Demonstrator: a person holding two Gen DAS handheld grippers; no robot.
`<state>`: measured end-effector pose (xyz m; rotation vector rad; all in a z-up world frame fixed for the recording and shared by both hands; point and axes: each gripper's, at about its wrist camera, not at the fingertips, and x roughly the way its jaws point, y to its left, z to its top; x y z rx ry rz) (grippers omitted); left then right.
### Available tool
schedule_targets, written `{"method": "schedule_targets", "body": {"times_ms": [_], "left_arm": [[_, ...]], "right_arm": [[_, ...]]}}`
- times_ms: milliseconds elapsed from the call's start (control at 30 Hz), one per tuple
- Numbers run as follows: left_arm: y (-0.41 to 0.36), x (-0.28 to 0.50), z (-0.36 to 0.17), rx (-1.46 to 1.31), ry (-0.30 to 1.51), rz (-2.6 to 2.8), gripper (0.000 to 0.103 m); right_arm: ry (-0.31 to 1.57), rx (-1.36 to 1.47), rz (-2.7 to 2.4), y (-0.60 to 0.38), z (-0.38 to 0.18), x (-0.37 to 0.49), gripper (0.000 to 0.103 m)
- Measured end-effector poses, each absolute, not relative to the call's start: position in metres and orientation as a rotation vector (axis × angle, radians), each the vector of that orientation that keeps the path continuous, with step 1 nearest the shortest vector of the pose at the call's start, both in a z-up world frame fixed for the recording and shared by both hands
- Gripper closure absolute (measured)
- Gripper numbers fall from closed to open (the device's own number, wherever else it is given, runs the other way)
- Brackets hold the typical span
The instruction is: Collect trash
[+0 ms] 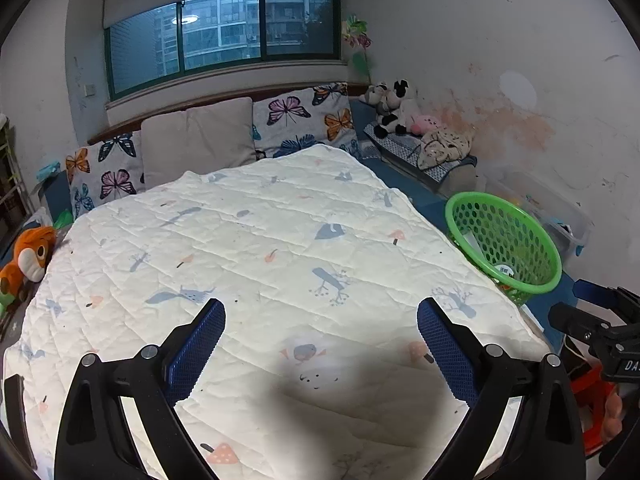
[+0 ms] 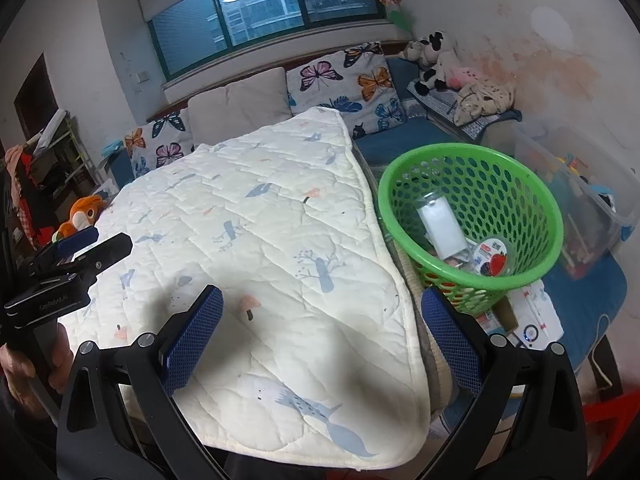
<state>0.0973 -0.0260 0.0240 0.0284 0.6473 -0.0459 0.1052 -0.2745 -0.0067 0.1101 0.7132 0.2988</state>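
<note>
Left wrist view
Left gripper (image 1: pixel 321 322): fingers spread wide, nothing between them, held over the near end of the quilt (image 1: pixel 256 248).
Quilt: no loose trash visible anywhere on it.
Basket (image 1: pixel 505 249): green, tilted, at the right edge of the bed, just beside the quilt's border.
Right gripper (image 1: pixel 592 316): seen at the right margin; finger state cannot be told from this view.

Right wrist view
Right gripper (image 2: pixel 322 318): fingers spread wide, empty, over the quilt's near right corner.
Basket (image 2: pixel 472 216): holds the collected trash, a white wrapper (image 2: pixel 440 228) and a round printed lid (image 2: pixel 492 258) among it.
Left gripper (image 2: pixel 88 252): at the left margin, a hand (image 2: pixel 24 364) on its grip.

Judgement
Progress: task appears close to done; no trash seen outside the basket.
Risk one: the basket leans at the bed edge; a knock from the right gripper could tip it and spill the contents.
Risk two: the soft bedding gives little support under the basket.
</note>
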Motion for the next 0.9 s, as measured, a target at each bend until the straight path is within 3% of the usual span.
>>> {"method": "schedule_targets", "body": {"times_ms": [900], "left_arm": [[-0.025,0.0975,0.0242,0.023,0.637,-0.033,0.009]], "right_arm": [[0.692,0.09,0.308,-0.2683,-0.0057,0.1047,0.004]]}}
